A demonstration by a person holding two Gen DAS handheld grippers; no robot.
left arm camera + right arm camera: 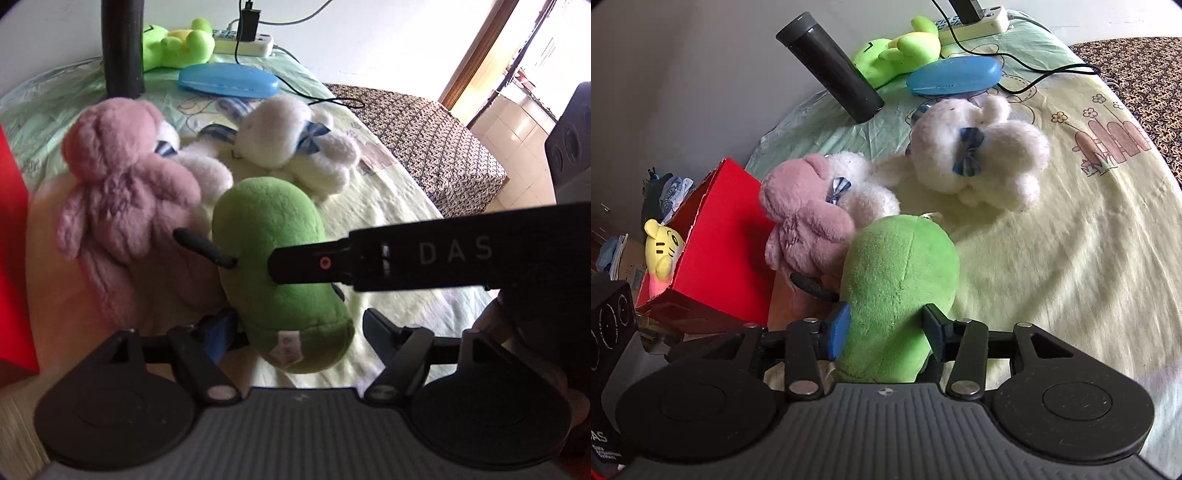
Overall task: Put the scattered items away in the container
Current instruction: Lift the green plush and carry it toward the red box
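The right gripper (pixel 884 328) straddles the near end of a green plush toy (pixel 899 284); its blue-padded fingers (pixel 837 330) sit against the fleece on either side, though from this angle it is hard to say whether they press or merely touch. The left gripper (pixel 295 325) flanks the same toy (pixel 273 258) from its own side, its jaws standing apart with the right finger clear of the fabric, so it grips nothing. In the left wrist view the other gripper's black arm, lettered in white, crosses over the toy's middle.

The green toy is a fat, bean-shaped cushion of short matted fleece with a seam down its back, a small white label at its near end and a thin black stalk poking from its side. It lies on a pale yellow bedsheet (pixel 1071 258) printed with cartoon fences and flowers.

Pressed against its left is a pink rabbit (pixel 809 221) of longer, shaggier fur with a checked bow; beyond lies a fluffy white rabbit (pixel 975 158) wearing blue bows. The red cardboard box (pixel 720 240), open-topped, stands just left of the pink rabbit and holds a yellow plush toy (pixel 663 247).

Farther back are a smooth blue plastic case (pixel 955 75), a bright green frog plush (pixel 897 51), a matte black cylinder (pixel 831 66) and a white power strip (pixel 975 22).
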